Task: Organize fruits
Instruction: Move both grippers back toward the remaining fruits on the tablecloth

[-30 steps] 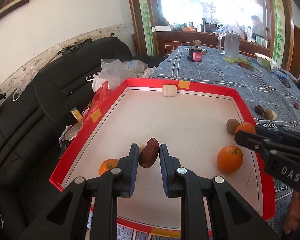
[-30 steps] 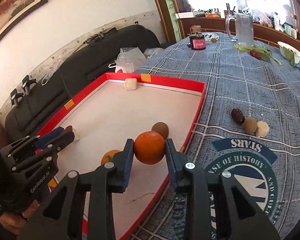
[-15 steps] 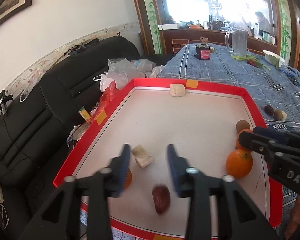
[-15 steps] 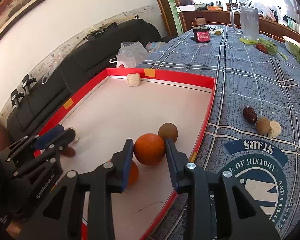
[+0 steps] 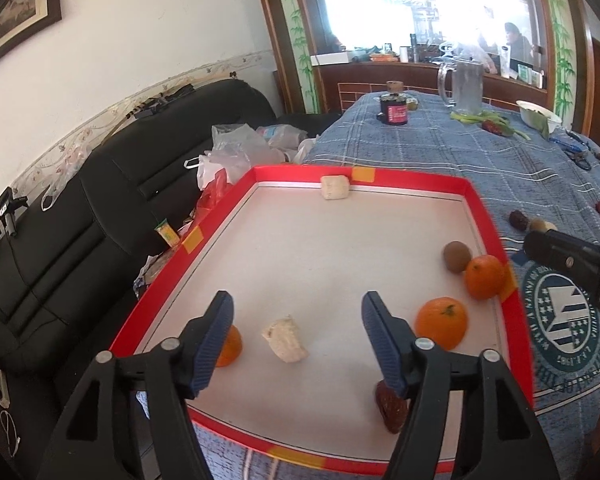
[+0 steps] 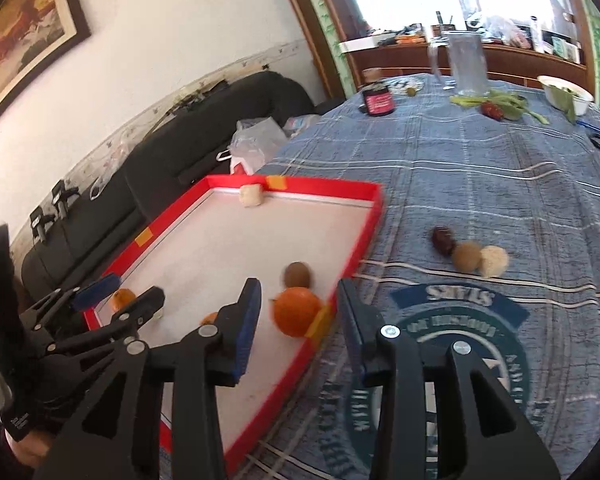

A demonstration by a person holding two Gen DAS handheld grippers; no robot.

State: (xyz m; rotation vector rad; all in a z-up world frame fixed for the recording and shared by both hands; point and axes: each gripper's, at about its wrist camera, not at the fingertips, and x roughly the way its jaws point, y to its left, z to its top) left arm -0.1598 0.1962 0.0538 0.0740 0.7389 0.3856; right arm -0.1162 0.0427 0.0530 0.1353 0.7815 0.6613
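A red-rimmed tray lies on the blue plaid tablecloth. In it are three oranges, a kiwi, a dark red date and two pale chunks. My left gripper is open and empty above the tray's near end. My right gripper is open, with an orange lying in the tray by its right rim between the jaws. On the cloth right of the tray lie a date, a brown fruit and a pale ball.
A black sofa with plastic bags stands left of the table. At the far end are a dark jar, a glass mug, greens with a red fruit and a white bowl.
My left gripper opened and let go of the date, which now lies at the tray's near edge. My right gripper opened and released the orange into the tray by the right rim.
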